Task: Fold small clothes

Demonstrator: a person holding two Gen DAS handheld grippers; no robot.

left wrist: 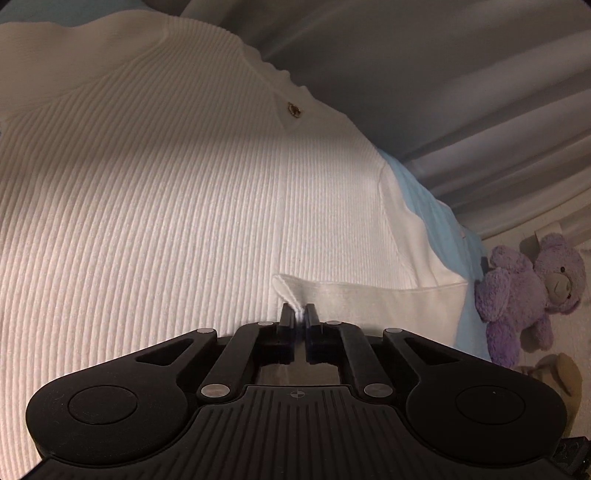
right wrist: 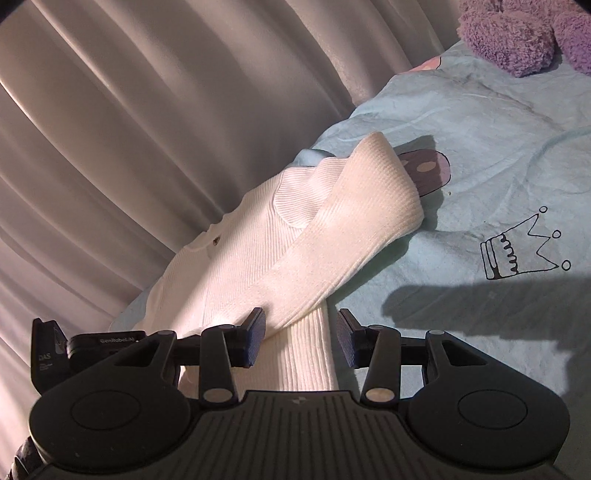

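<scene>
From the left wrist camera, we look down on a white ribbed sweater (left wrist: 177,206) spread over a pale blue bedsheet (left wrist: 439,221). Our left gripper (left wrist: 300,314) is clenched, its two black fingers drawn almost together on a small pinch of white fabric at the edge of a smooth folded flap (left wrist: 369,299) of the garment. A small gold button (left wrist: 294,109) sits near the neckline at the top of the view. Grey curtains (left wrist: 443,92) hang behind the bed, and a purple teddy bear (left wrist: 532,291) lies at the right edge, just beyond the sheet.

From the right wrist camera, we see the same sweater (right wrist: 236,251) lying at the curtain side of the bed, with one sleeve (right wrist: 354,229) folded across the body and its cuff resting on the sheet (right wrist: 498,147). Our right gripper (right wrist: 302,338) stands partly open, its fingers either side of a ribbed band of the sweater (right wrist: 303,362) that runs between them; the left pad lies against the fabric while the right pad stands clear of it, so nothing is gripped. A crown drawing (right wrist: 524,247) is printed on the sheet to the right, and purple plush (right wrist: 509,33) shows in the top corner. Curtains (right wrist: 147,110) fill the left of the view.
</scene>
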